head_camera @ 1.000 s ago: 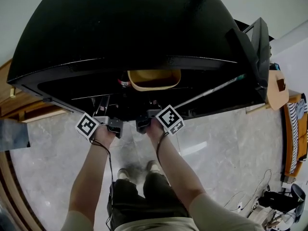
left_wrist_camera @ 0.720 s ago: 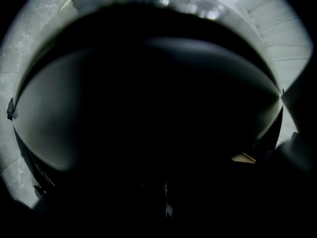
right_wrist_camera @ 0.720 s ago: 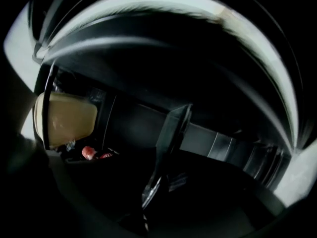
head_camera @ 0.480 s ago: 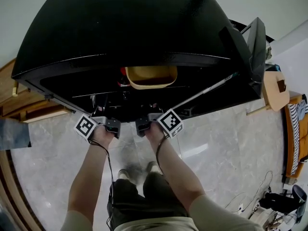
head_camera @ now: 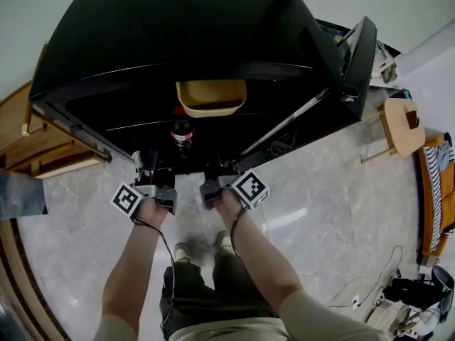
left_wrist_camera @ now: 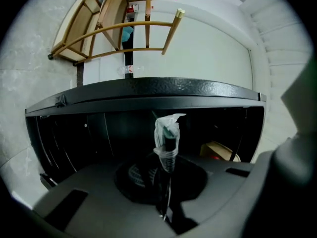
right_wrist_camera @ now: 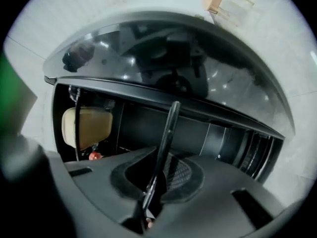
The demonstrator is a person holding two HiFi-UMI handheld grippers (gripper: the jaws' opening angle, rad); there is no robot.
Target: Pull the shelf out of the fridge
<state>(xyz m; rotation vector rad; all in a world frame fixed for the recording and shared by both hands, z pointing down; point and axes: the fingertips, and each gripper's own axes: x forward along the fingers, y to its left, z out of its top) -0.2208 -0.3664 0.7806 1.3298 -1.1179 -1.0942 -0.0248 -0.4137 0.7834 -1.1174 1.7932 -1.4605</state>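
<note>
- Looking down from the head view, the black fridge (head_camera: 178,34) sat on the pale marble floor (head_camera: 320,212) with its door (head_camera: 357,52) swung open on the right.
- Both arms reached to the open front, low down. Each hand had its claw at the fridge's front edge, side by side and a bit apart.
- The left claw (head_camera: 152,176) had its jaws squeezed right together in its own view. They were on a thin dark strip, the front edge of the shelf (left_wrist_camera: 167,155). A scrap of clear plastic film (left_wrist_camera: 166,125) was wrapped round the far end of that strip.
- The right claw (head_camera: 215,172) was narrow and closing, with the thin dark edge of the shelf running up between the jaws and the pads on it.
- So the shelf was at the mouth of the fridge, gripped along its front edge by both claws and edge-on to both claw cameras. From the head view it was too dark to tell how far it stuck out.
- Inside, above the claws, a tan tub (head_camera: 211,96) sat in the opening, and a bottle (head_camera: 181,132) with a red top stood just below it. Couldn't tell what the bottle stood on.
- Off to the left was a wooden bench (head_camera: 43,148), and past the door on the right a small wooden stool (head_camera: 399,123).
</note>
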